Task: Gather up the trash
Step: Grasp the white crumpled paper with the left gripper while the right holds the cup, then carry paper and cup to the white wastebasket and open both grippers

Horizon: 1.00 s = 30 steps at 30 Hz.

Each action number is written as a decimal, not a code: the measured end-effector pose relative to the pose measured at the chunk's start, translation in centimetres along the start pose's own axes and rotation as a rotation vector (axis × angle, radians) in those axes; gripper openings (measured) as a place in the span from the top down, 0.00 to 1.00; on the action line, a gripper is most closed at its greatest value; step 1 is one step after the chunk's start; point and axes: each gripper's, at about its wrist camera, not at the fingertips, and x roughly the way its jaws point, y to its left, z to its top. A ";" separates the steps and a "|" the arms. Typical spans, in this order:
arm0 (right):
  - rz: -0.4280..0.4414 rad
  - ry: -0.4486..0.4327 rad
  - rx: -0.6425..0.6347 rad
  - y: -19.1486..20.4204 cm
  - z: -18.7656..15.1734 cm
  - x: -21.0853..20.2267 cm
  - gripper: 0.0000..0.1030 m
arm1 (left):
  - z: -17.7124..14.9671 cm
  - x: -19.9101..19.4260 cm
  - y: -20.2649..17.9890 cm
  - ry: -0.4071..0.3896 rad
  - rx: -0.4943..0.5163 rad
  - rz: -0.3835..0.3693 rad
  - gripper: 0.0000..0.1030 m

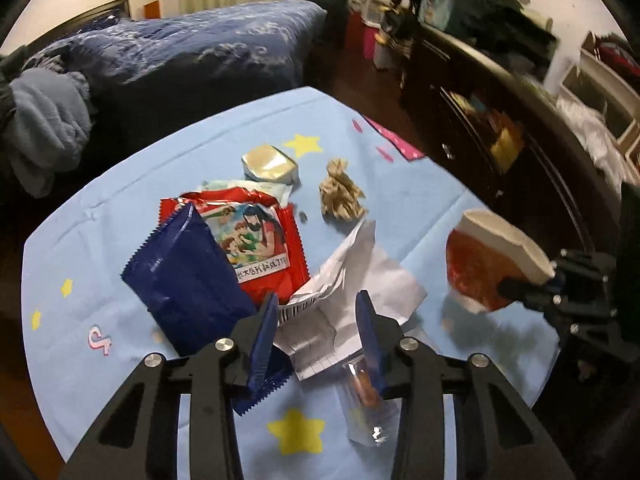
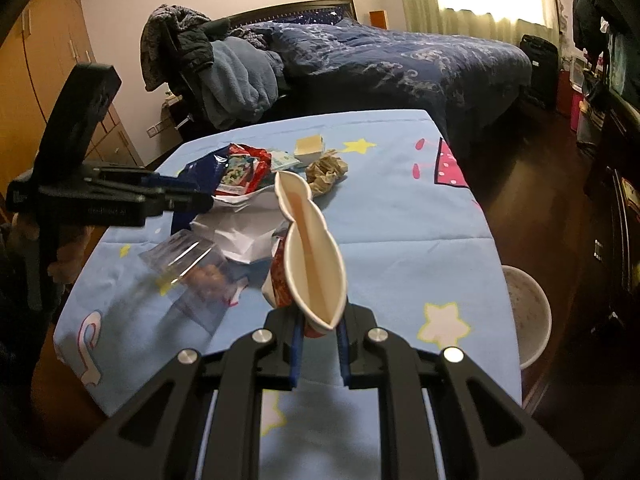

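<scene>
The paper cup [image 2: 310, 248], red outside and white inside, is squashed flat so its rim forms a narrow slit. The right gripper [image 2: 320, 350] holds it above the worktop [image 2: 420, 216], jaws clenched on its base. The left gripper [image 1: 316, 320] stands released over white paper [image 1: 360, 276], beside a blue wrapper [image 1: 184, 272], red packet [image 1: 256, 236] and clear bag [image 1: 368, 400].

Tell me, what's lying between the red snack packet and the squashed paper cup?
Crumpled white paper lies between the red packet and the cup held by the right gripper, seen in both views.
</scene>
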 end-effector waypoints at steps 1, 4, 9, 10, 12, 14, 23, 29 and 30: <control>0.001 0.003 0.000 0.0 0.0 0.1 0.85 | 0.1 0.5 -0.1 0.013 0.010 0.013 0.62; -0.001 0.011 -0.003 0.3 0.0 0.4 0.85 | 0.1 1.6 0.1 0.041 0.014 0.024 0.62; -0.008 0.007 -0.002 0.2 0.3 0.2 0.85 | 0.1 1.6 0.6 0.054 -0.030 0.012 0.96; -0.009 0.001 0.000 0.1 0.4 0.0 0.85 | 0.1 1.0 0.4 0.038 -0.031 0.016 0.99; -0.013 -0.014 0.004 -0.2 0.7 -0.4 0.86 | 0.4 -0.7 -0.2 -0.002 -0.032 0.026 0.99; -0.015 -0.033 0.003 -0.3 0.9 -1.1 0.86 | 0.9 -2.5 -0.6 -0.042 -0.037 0.028 0.99; -0.094 -0.168 0.050 -4.3 2.4 -5.7 0.86 | 5.9 -7.4 -5.9 -0.201 -0.012 -0.004 0.99; -0.183 -0.207 0.207 -12.0 2.0 -6.8 0.85 | 11.0 -2.8 -13.1 -0.166 0.068 -0.083 0.99; -0.203 -0.200 0.246 -13.7 1.6 -6.5 0.85 | 12.0 -1.4 -14.3 -0.146 0.077 -0.102 0.99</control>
